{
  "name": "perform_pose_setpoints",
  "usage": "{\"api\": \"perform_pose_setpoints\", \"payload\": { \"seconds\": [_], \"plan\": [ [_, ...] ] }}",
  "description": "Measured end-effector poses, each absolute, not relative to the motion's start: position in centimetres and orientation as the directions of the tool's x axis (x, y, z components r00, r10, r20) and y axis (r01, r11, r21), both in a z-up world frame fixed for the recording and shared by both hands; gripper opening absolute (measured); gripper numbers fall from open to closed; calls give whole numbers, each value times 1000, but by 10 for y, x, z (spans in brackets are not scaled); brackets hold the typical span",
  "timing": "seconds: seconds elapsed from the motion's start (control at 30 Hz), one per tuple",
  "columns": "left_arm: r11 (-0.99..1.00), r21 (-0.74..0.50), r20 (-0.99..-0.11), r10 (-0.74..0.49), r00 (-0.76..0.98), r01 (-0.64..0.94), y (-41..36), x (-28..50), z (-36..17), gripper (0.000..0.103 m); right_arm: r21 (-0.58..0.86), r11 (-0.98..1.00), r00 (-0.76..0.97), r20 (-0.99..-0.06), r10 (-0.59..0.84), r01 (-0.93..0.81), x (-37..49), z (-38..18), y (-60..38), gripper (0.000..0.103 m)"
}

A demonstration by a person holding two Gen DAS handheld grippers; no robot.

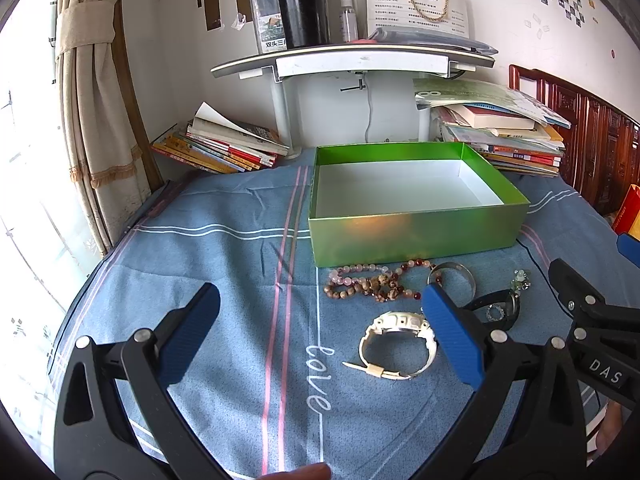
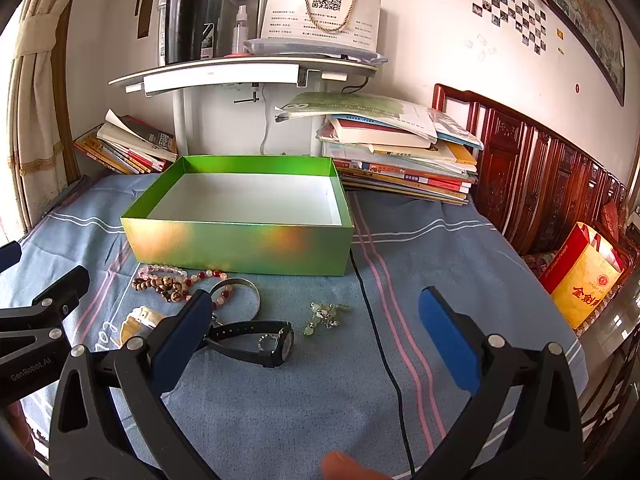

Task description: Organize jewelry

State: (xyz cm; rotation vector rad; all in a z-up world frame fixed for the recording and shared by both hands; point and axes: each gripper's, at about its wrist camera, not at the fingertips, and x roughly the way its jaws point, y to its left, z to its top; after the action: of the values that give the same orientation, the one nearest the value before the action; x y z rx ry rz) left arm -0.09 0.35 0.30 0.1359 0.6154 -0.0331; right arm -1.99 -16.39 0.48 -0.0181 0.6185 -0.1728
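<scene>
Jewelry is lying loose on the blue cloth (image 1: 224, 264), all of it in front of the green box (image 2: 240, 246) and none inside it. Both grippers are hovering above the cloth with their blue-padded fingers spread wide and gripping nothing. The left gripper (image 1: 320, 336) is hanging over the embroidered word "love" (image 1: 318, 376), and its right finger pad (image 1: 452, 336) is covering one edge of the white watch (image 1: 394, 346), which is lying on its side with the strap curled. The right gripper (image 2: 316, 336) is sitting beside it, and its left finger pad (image 2: 182, 340) is overlapping the strap end of the black watch (image 2: 260, 342). Just beyond the watches, a silver bangle (image 2: 240, 294) is resting against the heap of beaded bracelets (image 1: 372, 282), pink, brown and dark red, which is nearly touching the front wall of the box. A small pale green charm (image 2: 326, 314) is lying to the right of the bangle, apart from the rest. A black cable (image 2: 384, 356) is running across the cloth from the box's right corner toward the camera. The box is standing open, showing a bare white floor. Behind it, stacks of books (image 2: 400, 160) are flanking a white shelf stand (image 1: 352, 64) carrying a black flask (image 1: 302, 4).
</scene>
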Motion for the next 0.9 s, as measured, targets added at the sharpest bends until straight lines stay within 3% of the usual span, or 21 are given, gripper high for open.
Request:
{"api": "perform_pose_setpoints", "payload": {
  "seconds": [0.9],
  "plan": [
    [990, 119, -576, 10, 818, 71, 3, -2, 3, 100, -64, 986, 797, -581, -163, 155, -20, 4, -164, 101]
  ]
}}
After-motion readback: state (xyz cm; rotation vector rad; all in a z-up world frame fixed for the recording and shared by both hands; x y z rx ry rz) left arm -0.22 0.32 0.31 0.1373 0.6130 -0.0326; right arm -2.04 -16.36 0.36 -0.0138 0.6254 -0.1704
